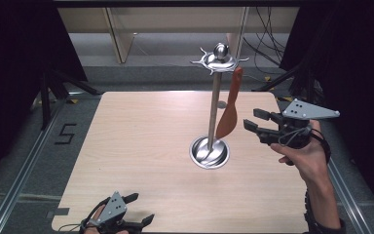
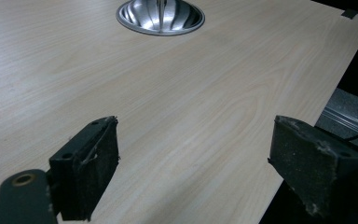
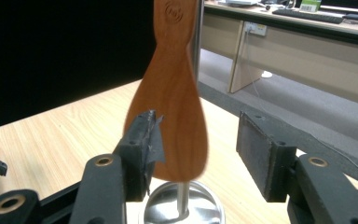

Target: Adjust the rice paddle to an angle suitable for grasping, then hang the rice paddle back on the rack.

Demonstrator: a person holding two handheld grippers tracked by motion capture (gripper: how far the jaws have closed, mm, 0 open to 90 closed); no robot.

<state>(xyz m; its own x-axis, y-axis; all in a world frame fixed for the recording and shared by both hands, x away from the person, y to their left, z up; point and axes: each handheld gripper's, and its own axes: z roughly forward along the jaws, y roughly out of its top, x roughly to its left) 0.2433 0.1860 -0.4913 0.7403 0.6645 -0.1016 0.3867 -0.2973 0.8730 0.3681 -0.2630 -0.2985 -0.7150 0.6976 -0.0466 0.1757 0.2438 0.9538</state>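
A light wooden table (image 1: 141,146) seen from above, with a polished metal utensil stand (image 1: 213,117) upright just right of its centre: round dished base, thin pole, and a hooked crown at the top.

Well to the left of the stand and nearer the viewer, at the table's front edge, the left gripper (image 1: 140,208) rests in a person's hand. Its jaws stand wide apart with nothing between them; in the left gripper view only bare tabletop lies between its pads (image 2: 91,172), with the stand's base (image 2: 160,17) far ahead.

Hanging from a hook on the right of the stand's crown is a reddish wooden spatula (image 1: 229,109), handle up, its broad blade dangling beside the pole just above the base.

Just right of the stand, the right gripper (image 1: 256,120) is held level in the person's hand (image 1: 306,158), pointing at the blade. Its jaws are released and partly spread. In the right gripper view the blade (image 3: 170,116) hangs between them, close against one pad and clear of the other; it is not squeezed.

The step in hand appears to be taking hold of the spatula. To do it well, centre the blade between the pads, close gently so it does not swing, then lift straight up to clear the hook.
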